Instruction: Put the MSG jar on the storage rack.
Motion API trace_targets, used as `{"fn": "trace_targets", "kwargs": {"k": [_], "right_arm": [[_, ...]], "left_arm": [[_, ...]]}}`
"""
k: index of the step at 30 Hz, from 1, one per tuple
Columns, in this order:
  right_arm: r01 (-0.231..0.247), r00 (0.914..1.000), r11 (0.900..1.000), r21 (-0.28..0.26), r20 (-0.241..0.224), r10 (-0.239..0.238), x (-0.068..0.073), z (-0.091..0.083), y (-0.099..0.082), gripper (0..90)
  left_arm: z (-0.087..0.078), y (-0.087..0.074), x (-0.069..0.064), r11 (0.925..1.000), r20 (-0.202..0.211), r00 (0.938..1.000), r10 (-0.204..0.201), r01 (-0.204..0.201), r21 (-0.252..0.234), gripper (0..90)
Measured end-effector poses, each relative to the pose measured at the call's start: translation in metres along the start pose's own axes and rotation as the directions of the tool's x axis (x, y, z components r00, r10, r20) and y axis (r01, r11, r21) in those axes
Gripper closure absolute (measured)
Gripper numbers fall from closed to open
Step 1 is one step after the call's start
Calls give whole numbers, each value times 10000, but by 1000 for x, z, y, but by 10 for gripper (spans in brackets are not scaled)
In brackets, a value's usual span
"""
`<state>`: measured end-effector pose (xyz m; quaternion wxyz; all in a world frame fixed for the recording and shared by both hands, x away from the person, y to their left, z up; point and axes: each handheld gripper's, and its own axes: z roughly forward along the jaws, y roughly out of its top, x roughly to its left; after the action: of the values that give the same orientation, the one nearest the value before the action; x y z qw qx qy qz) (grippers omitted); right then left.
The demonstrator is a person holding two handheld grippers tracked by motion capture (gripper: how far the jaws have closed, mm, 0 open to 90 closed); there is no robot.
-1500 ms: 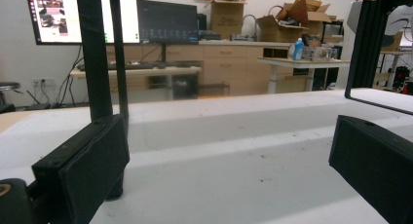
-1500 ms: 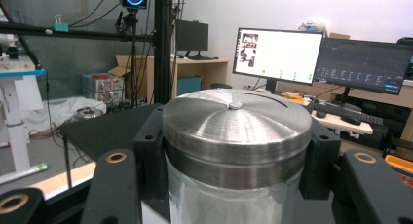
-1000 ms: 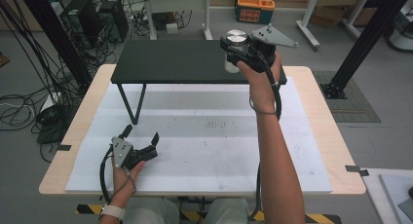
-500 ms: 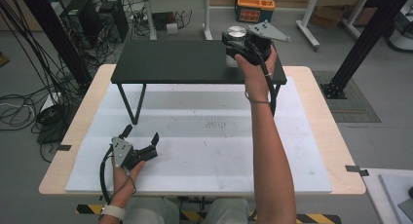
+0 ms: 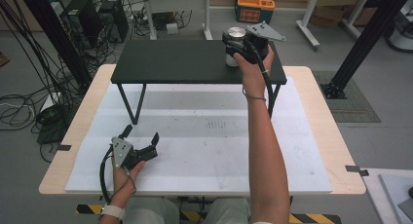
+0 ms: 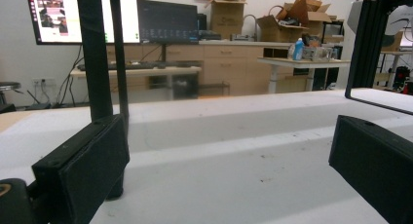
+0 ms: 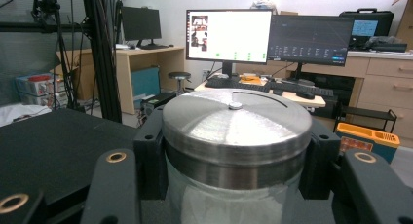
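Jaws of right gripper [image 5: 234, 45] clamped on jar [image 7: 236, 146] over black shelf [image 5: 185, 62], left gripper [image 5: 141, 145] jaws spread, white table [image 5: 214, 136], office desks

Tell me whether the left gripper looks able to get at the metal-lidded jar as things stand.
Probably not without a long reach: the left gripper rests open at the table's near left, while the jar sits on the black shelf at the far right, already clamped in the right gripper.

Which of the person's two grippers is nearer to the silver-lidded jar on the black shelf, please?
Right. The right gripper is closed around the silver-lidded jar on the black shelf; the left gripper rests open on the white table mat, far nearer the person.
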<state>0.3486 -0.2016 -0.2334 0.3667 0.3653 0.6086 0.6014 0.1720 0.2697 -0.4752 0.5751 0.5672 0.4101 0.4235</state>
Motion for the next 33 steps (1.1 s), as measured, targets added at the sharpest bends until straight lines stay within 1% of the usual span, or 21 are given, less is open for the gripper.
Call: {"fn": "trace_targets", "kwargs": {"k": [6, 9, 12, 17, 18, 20, 21, 22, 23, 24, 25, 28, 29, 30, 31, 32, 33], "right_arm": [[68, 10000, 10000, 39, -4, -68, -1, 2, -2, 423], [21, 10000, 10000, 26, -19, -21, -2, 2, -4, 423], [-81, 10000, 10000, -37, -58, 80, -4, 2, -6, 422], [-3, 10000, 9999, -138, -46, 3, -3, 2, -9, 415], [31, 10000, 9998, -173, -21, -31, -3, 2, -10, 392], [-12, 10000, 9999, -167, 14, 12, -2, 2, -9, 282], [-28, 10000, 9999, -153, 77, 30, -1, 2, -9, 243], [-31, 9999, 9999, -123, 119, 32, 0, 2, -9, 222], [-26, 10000, 10000, -63, 63, 26, 0, 1, -8, 210], [-15, 9999, 10000, -24, 100, 15, 0, 0, -8, 166], [-15, 9999, 10000, -24, 100, 15, 0, 0, -8, 166], [-82, 9999, 9998, -176, 137, 84, 2, -5, -9, 115], [-82, 9999, 9998, -176, 137, 84, 2, -5, -9, 115], [-76, 9999, 9998, -171, 152, 79, 3, -6, -9, 96], [-34, 9999, 9998, -187, 130, 36, 3, -8, -8, 87], [148, 9997, 9993, -348, 179, -142, 6, -12, -9, 76], [148, 9997, 9993, -348, 179, -142, 6, -12, -9, 76]], "left_arm": [[0, 0, 0, 10000, -1, 10000, 12, -12, 6, 14], [0, 0, 0, 10000, 0, 10000, 11, -11, 6, 14], [0, 0, 0, 10000, 0, 10000, 9, -9, 6, 14], [0, 0, 0, 10000, 1, 10000, 13, -13, 3, 14], [0, 0, 0, 10000, 0, 10000, 15, -15, 0, 14], [0, 0, 0, 10000, 0, 10000, 13, -13, 4, 14], [0, 0, 0, 10000, 0, 10000, 16, -16, 2, 14], [0, 0, 0, 10000, -3, 10000, 16, -16, 0, 14], [0, 0, 0, 10000, -2, 10000, 20, -20, -5, 14], [0, 0, 0, 10000, -2, 10000, 19, -19, -2, 14], [0, 0, 0, 10000, -3, 10000, 18, -18, -7, 14], [0, 0, 0, 10000, 1, 10000, 19, -19, -11, 14], [0, 0, 0, 10000, 1, 10000, 19, -19, -11, 14], [0, 0, 0, 10000, 3, 10000, 18, -18, -15, 14], [0, 0, 0, 10000, 2, 10000, 15, -15, -20, 14], [0, 0, 0, 10000, 1, 10000, 15, -15, -20, 14], [0, 0, 0, 10000, 2, 10000, 8, -8, -20, 14]]}}
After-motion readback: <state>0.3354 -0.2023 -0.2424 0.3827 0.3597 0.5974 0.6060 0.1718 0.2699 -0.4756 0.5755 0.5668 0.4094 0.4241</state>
